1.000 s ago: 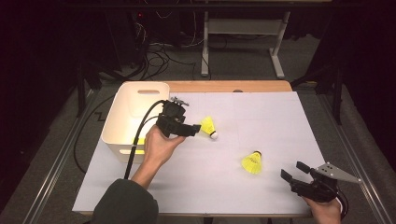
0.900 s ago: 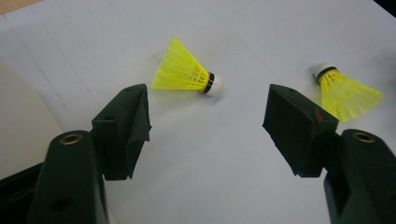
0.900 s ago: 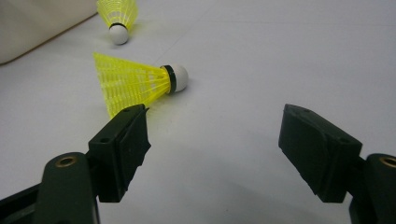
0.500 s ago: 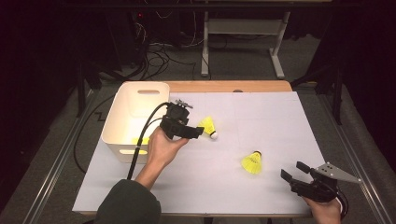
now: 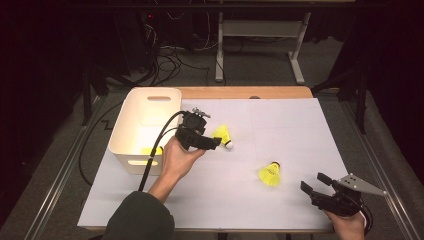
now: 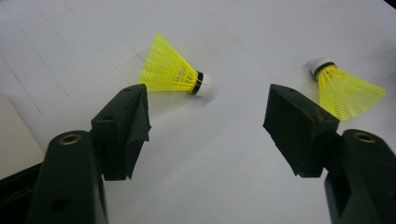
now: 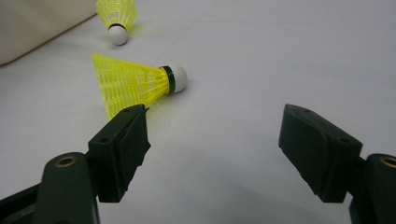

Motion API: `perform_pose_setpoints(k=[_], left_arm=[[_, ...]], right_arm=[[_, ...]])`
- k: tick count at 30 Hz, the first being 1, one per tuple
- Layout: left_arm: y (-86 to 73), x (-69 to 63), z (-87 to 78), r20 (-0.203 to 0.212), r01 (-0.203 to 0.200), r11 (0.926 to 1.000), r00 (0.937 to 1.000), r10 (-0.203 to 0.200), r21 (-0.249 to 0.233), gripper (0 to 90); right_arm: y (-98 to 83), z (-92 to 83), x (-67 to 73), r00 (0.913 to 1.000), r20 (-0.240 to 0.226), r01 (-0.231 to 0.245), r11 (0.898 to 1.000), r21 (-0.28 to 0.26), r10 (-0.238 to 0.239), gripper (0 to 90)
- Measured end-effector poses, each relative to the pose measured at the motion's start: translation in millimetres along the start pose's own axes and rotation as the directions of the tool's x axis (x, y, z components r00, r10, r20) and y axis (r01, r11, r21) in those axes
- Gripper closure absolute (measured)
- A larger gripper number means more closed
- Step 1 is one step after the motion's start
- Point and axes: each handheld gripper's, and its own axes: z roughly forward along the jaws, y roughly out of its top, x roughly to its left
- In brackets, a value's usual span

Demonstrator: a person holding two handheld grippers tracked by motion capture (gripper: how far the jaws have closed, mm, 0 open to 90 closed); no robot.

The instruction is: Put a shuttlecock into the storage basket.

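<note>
Two yellow shuttlecocks out on the white table sheet [image 5: 300, 130], a third already lying in the white bin [image 5: 131, 132]. Near shuttlecock [image 5: 223, 135] on its side just ahead of the left gripper [image 5: 212, 144], apart from it, jaws spread wide and empty. Far shuttlecock [image 5: 270, 174] resting between the two tools, well short of the right gripper [image 5: 312, 184], likewise wide and empty near the table's front edge. Judged as the reach-in step of gathering shuttlecocks into the bin. Next move probably: straddle the near shuttlecock, close gently on the skirt, not the slippery cork, then lift toward the bin.
</note>
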Motion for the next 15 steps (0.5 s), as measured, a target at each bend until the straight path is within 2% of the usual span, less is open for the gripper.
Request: perform_pose_setpoints(k=[11,15], left_arm=[[-3.7,-1.2,5.7,-0.013,0.001,1.0000,0.9999,-0.001,0.007,31.7],[-4.6,-2.3,10.5,-0.006,0.005,0.9999,1.0000,-0.005,0.013,31.6]], right_arm=[[0.3,0.8,0.7,1.0000,-0.001,0.003,1.000,0.001,-0.003,24.7],[0.2,0.6,0.3,1.0000,-0.001,-0.001,1.000,0.001,0.001,24.7]])
